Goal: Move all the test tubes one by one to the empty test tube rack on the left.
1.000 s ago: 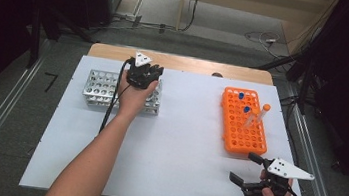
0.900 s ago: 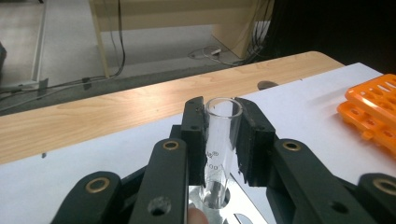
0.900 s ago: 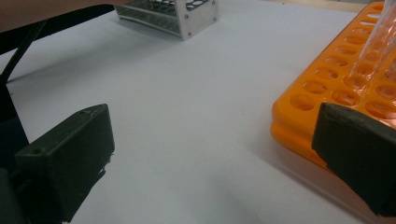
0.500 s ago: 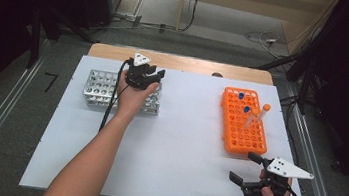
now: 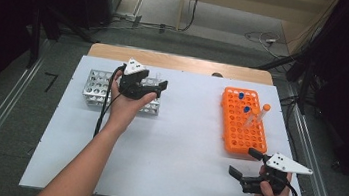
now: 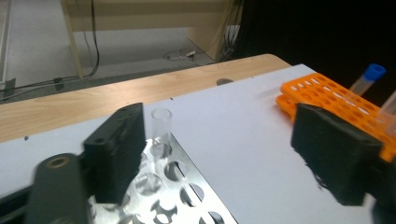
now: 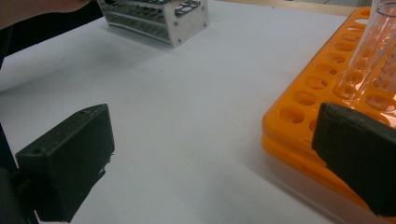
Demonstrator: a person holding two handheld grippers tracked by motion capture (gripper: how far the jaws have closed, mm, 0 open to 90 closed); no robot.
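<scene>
With our left gripper (image 6: 224,158) spread wide on nothing, its jaws having just been opening, the clear glass tube (image 6: 161,125) stands upright in the metal rack (image 6: 187,196) just beyond the left-hand jaw, orange rack (image 6: 345,100) farther off, nearer our idle right gripper (image 5: 249,168), also open and empty.

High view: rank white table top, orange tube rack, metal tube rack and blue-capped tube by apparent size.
1. white table top
2. orange tube rack
3. metal tube rack, partly hidden by the left gripper, so close to the orange rack, unsure
4. blue-capped tube
</scene>
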